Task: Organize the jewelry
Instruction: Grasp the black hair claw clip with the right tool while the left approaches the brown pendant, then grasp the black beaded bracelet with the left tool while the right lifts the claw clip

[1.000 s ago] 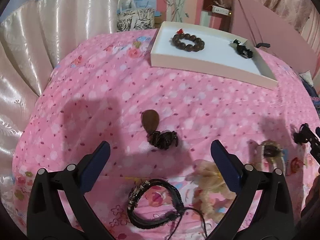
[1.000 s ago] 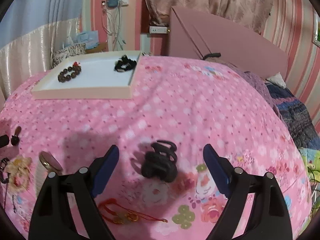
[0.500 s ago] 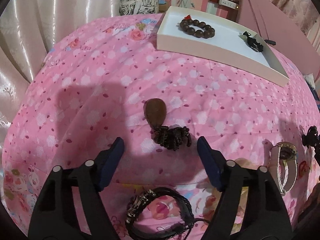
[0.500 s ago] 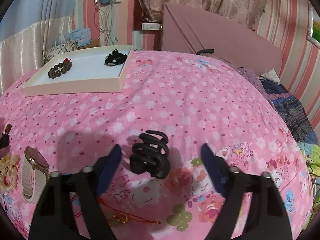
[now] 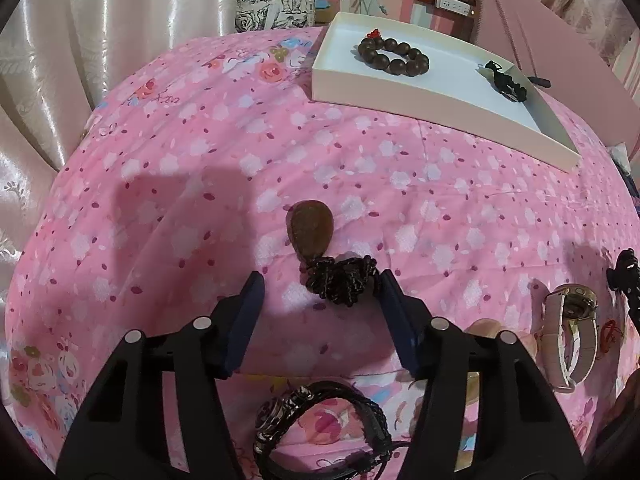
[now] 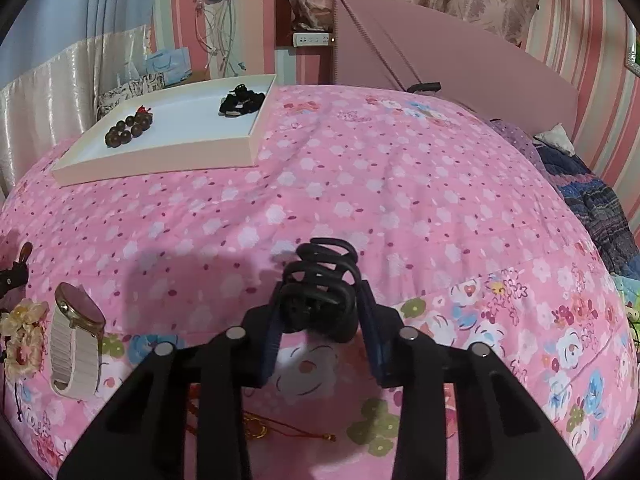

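A brown teardrop pendant (image 5: 311, 230) with a bunched dark cord (image 5: 341, 278) lies on the pink quilt. My left gripper (image 5: 320, 292) is open, its fingers either side of the cord, the right finger touching it. My right gripper (image 6: 320, 300) is shut on a black hair claw clip (image 6: 320, 280), still on the quilt. The white tray (image 5: 400, 96) at the back holds a brown bead bracelet (image 5: 394, 56) and a black cord piece (image 5: 506, 82). The tray also shows in the right wrist view (image 6: 160, 160).
A pink-strapped watch (image 5: 568, 332), a black leather bracelet (image 5: 320, 428) and a cream fabric flower (image 6: 22, 336) lie on the quilt near me. A red-and-gold cord charm (image 6: 276, 428) lies under my right gripper. A pink headboard (image 6: 460, 64) stands behind.
Both grippers moved forward and down and narrowed. The left now straddles the pendant's cord. The right has closed on the black claw clip.
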`<state>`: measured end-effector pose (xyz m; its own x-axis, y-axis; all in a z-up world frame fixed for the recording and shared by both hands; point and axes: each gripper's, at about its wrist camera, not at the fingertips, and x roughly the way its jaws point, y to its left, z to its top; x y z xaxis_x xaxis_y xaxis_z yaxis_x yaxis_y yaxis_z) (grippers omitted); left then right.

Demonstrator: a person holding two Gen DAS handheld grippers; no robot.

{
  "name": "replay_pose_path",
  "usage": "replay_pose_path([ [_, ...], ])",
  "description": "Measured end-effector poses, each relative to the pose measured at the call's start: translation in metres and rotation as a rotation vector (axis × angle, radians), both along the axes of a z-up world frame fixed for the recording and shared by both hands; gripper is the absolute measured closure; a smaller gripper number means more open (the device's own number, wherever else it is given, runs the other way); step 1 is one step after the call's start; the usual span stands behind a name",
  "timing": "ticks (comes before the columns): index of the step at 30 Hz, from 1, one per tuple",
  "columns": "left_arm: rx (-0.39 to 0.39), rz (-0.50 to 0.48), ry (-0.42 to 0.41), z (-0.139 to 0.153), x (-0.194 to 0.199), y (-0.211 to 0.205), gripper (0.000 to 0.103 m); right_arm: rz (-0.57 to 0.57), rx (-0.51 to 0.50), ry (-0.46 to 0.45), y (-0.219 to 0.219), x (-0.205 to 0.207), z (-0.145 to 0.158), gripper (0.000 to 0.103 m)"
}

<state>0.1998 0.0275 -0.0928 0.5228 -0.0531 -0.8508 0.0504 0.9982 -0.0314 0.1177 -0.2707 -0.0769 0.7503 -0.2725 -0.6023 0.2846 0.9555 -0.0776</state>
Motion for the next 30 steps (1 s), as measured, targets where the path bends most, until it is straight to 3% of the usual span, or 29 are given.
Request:
replay_pose_path([
  [4, 0.002, -0.004, 0.001, 0.0, 0.003, -0.001, 0.046, 0.002, 0.007, 0.003, 0.0, 0.001, -0.001, 0.068],
  [8, 0.001, -0.003, -0.002, -0.001, 0.004, -0.002, 0.053, 0.004, -0.001, 0.003, 0.0, 0.002, -0.002, 0.068],
  [11, -0.004, 0.0, -0.007, -0.001, 0.004, -0.001, 0.069, 0.005, -0.002, 0.002, 0.0, 0.002, -0.002, 0.068],
  [22, -0.015, 0.017, -0.034, 0.004, -0.002, 0.005, 0.074, 0.004, -0.008, -0.005, 0.0, 0.002, 0.0, 0.069],
  [30, 0.024, -0.012, -0.124, 0.038, -0.012, -0.006, 0.075, 0.04, 0.034, -0.037, 0.001, 0.005, 0.021, 0.069],
])
